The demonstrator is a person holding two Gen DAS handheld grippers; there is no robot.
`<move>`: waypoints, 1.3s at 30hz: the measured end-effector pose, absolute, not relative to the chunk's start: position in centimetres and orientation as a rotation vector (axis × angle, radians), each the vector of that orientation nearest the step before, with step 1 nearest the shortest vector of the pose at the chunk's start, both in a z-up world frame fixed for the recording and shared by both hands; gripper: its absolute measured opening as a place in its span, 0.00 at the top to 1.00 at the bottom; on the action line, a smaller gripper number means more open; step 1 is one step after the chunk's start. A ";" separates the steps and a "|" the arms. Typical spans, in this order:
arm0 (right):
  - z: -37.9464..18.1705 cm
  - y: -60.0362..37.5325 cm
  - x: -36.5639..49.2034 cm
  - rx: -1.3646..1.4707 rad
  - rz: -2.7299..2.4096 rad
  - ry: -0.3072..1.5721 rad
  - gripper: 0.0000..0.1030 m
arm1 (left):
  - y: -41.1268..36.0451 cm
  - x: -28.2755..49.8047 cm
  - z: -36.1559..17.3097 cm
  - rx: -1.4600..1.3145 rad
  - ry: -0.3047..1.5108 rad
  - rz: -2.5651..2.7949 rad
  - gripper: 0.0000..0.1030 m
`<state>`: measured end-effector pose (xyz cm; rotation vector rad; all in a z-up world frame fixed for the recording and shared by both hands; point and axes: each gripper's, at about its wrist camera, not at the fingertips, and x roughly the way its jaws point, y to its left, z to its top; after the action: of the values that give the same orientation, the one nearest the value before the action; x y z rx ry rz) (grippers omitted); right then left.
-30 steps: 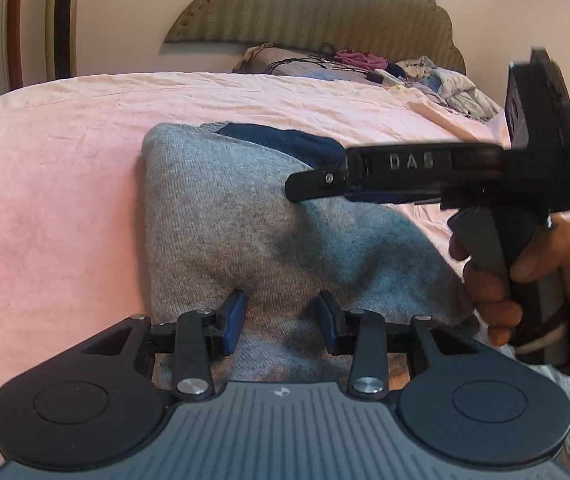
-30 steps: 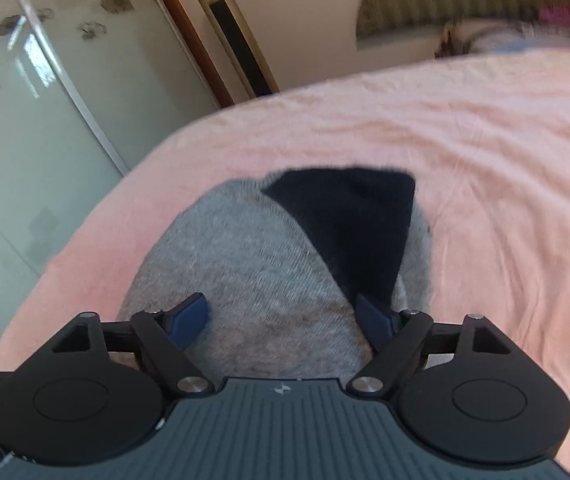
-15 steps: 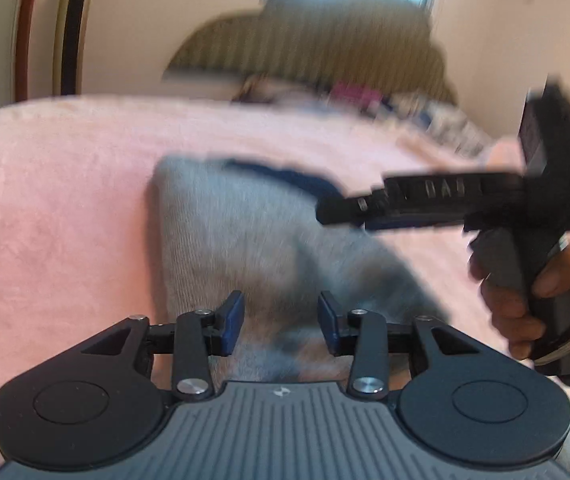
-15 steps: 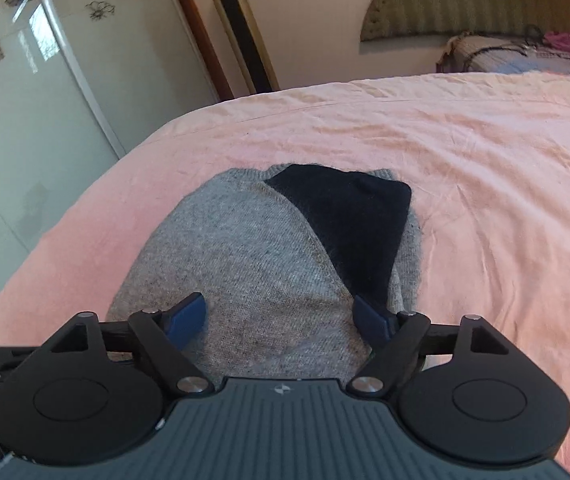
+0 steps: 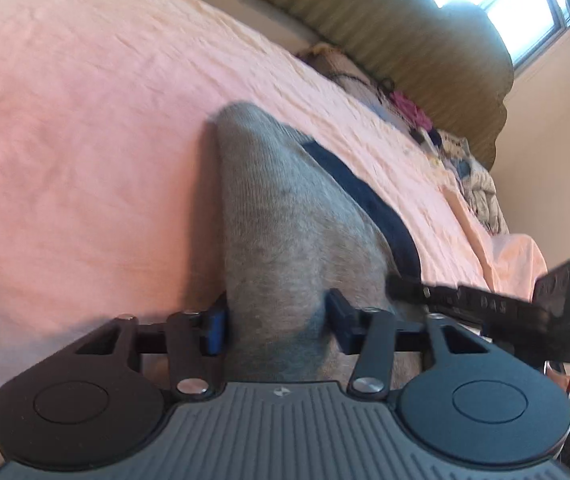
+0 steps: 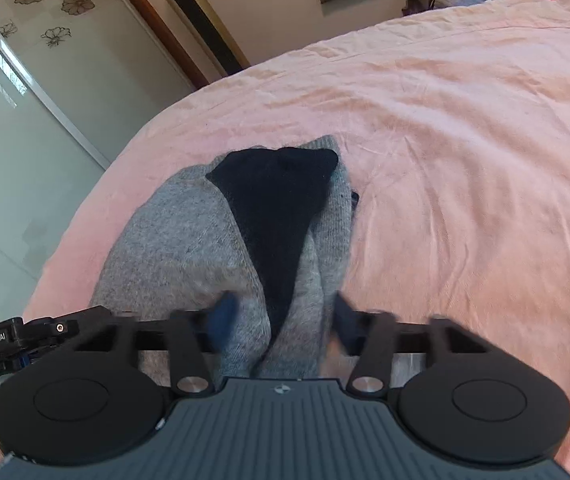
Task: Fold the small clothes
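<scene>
A grey knit garment with a dark navy panel [image 6: 277, 208] lies folded on the pink bed sheet [image 6: 465, 140]. It also shows in the left wrist view [image 5: 277, 232], with its near edge lifted. My left gripper [image 5: 277, 320] is over the near left edge with the cloth bunched between its blue fingers [image 5: 215, 330]. My right gripper [image 6: 281, 320] is at the near right edge with a fold of grey cloth between its fingers, which are blurred. The right gripper shows from the side in the left wrist view [image 5: 401, 282].
A pile of loose clothes and a cable [image 5: 413, 116] lies by the padded headboard [image 5: 425, 40]. A glass sliding door [image 6: 17, 120] and a tall gold-black unit [image 6: 201, 20] stand beyond the bed's left edge.
Both grippers have dropped to the garment's near edge and narrowed around the cloth. The near edge has risen and bunched up. The left wrist view has tilted.
</scene>
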<state>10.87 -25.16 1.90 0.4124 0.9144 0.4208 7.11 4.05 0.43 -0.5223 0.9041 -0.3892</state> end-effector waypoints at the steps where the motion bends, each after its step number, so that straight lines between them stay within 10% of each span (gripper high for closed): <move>1: 2.2 -25.2 11.4 0.388 0.422 0.912 0.76 | 3.6 7.2 0.5 -0.491 0.904 -0.377 0.55; 5: 2.7 -25.5 11.1 0.373 0.387 0.899 0.73 | 4.2 6.0 0.8 -0.472 0.891 -0.384 0.48; 7: 2.7 -25.9 9.3 0.400 0.393 0.926 0.28 | 5.0 4.9 1.0 -0.487 0.914 -0.444 0.35; 9: 2.8 -27.3 6.6 0.469 0.438 0.897 0.05 | 5.6 3.2 0.9 -0.500 0.929 -0.498 0.29; 14: 1.4 -29.3 1.9 0.613 0.534 0.911 0.10 | 5.0 1.6 0.4 -0.534 0.931 -0.530 0.41; 16: 1.0 -28.2 2.0 0.613 0.581 0.969 0.50 | 4.4 2.4 0.1 -0.543 0.983 -0.498 0.81; 18: 0.5 -26.8 2.6 0.556 0.598 1.020 0.77 | 4.4 2.3 0.3 -0.560 0.990 -0.476 0.84; 25: 3.6 -27.9 0.6 0.419 0.617 0.976 0.79 | 4.4 -1.2 1.4 -0.394 0.973 -0.488 0.86; 29: 2.4 -28.2 0.0 0.415 0.587 1.003 0.65 | 5.2 -2.7 3.1 -0.300 0.876 -0.424 0.80; 31: 4.3 -29.0 -0.2 0.431 0.516 0.902 0.43 | 5.0 -4.0 5.9 -0.206 0.724 -0.380 0.76; 35: 7.7 -27.4 1.5 0.390 0.413 0.694 0.26 | 1.2 -2.3 8.6 -0.070 0.506 -0.313 0.28; 39: 7.2 -22.4 7.5 0.405 0.447 0.658 0.02 | -3.9 3.8 4.6 0.035 0.655 -0.302 0.30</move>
<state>7.50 -22.42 7.20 0.4050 0.6577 0.4468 3.82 -3.94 4.64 0.0347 0.6550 -0.3021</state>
